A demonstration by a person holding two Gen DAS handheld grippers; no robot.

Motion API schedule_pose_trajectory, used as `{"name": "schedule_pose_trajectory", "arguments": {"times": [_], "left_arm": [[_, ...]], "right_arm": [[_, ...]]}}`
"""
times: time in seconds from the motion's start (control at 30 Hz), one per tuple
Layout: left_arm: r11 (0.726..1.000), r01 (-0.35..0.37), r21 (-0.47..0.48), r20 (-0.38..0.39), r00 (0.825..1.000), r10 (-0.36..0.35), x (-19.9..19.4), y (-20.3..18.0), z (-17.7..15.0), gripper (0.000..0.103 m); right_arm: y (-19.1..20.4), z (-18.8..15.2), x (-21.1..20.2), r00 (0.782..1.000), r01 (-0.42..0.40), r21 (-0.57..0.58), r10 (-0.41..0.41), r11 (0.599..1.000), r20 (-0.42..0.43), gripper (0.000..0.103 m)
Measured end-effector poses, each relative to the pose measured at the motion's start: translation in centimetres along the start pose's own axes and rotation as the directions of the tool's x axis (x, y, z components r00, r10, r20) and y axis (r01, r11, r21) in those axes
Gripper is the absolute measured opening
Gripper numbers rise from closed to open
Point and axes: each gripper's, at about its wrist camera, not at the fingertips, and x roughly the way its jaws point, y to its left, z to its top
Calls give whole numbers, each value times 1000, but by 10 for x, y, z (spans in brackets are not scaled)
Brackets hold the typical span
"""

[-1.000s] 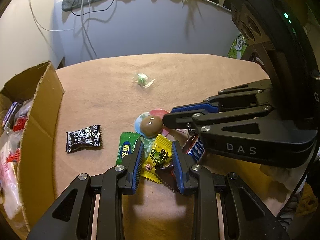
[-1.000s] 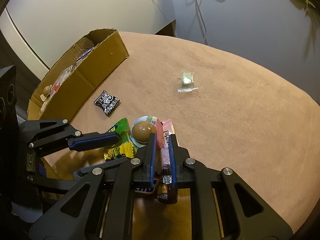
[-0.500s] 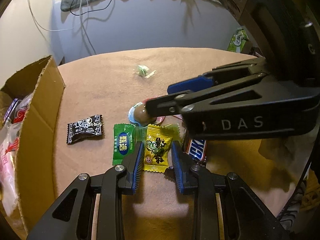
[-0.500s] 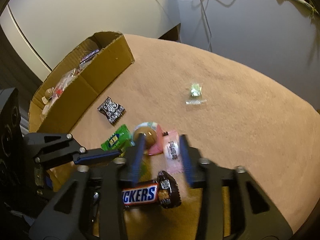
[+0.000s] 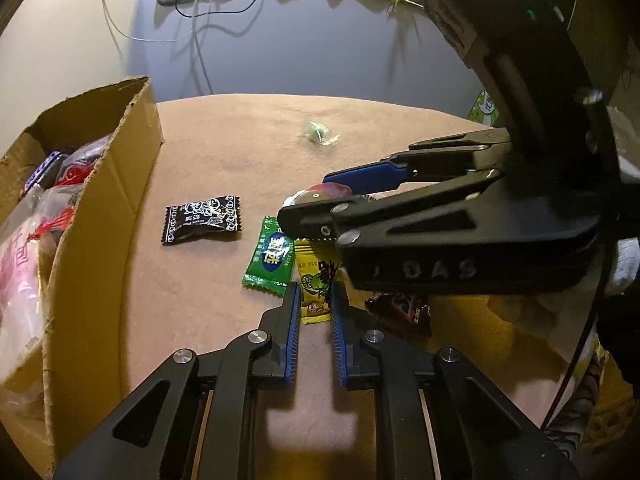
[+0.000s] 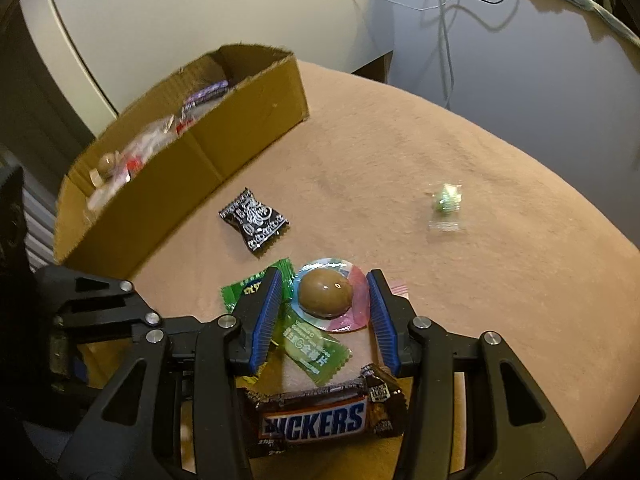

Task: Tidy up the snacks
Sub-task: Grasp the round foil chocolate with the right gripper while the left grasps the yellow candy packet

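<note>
Snacks lie in a pile on the tan table. My right gripper (image 6: 322,294) is open, its fingers on either side of a brown chocolate egg cup (image 6: 326,294); a Snickers bar (image 6: 320,416) lies free below it. My left gripper (image 5: 314,296) is open, its fingers narrowly astride the near end of a yellow packet (image 5: 316,284), beside a green packet (image 5: 270,258). A black packet (image 5: 202,218) lies nearer the cardboard box (image 5: 102,208). A small green candy (image 5: 318,132) lies farther back.
The box at the left holds several bagged snacks (image 6: 160,136). The right gripper's body (image 5: 460,240) hangs over the pile in the left wrist view. A wall with cables stands behind the table. The round table edge (image 6: 592,216) curves at the right.
My right gripper opened, dropped the Snickers bar and moved forward around the egg cup. My left gripper narrowed around the yellow packet's end.
</note>
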Motion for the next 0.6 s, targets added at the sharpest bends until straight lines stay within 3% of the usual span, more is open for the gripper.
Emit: {"name": "schedule_pose_trajectory", "arguments": {"times": [0.2, 0.23, 0.3, 0.33, 0.53, 0.6], "left_arm": [[1000, -6, 14, 0, 1000, 6, 0, -3, 1, 15], [1000, 6, 21, 14, 1000, -7, 1, -2, 2, 17], [1000, 1, 26, 17, 1000, -2, 1, -8, 4, 37], [1000, -8, 29, 22, 1000, 8, 1, -10, 5, 39], [996, -47, 72, 15, 999, 46, 12, -17, 14, 39], [995, -63, 81, 21, 998, 61, 15, -18, 16, 31]], "right_arm": [[0, -1, -2, 1000, 13, -13, -13, 1000, 3, 37], [-2, -1, -2, 1000, 15, -10, -15, 1000, 4, 37], [-6, -2, -4, 1000, 25, 6, -25, 1000, 5, 36], [-9, -3, -6, 1000, 27, 15, -27, 1000, 7, 36], [-25, -6, -12, 999, 36, 60, -37, 998, 13, 35], [-27, -8, -14, 999, 35, 58, -36, 998, 15, 36]]}}
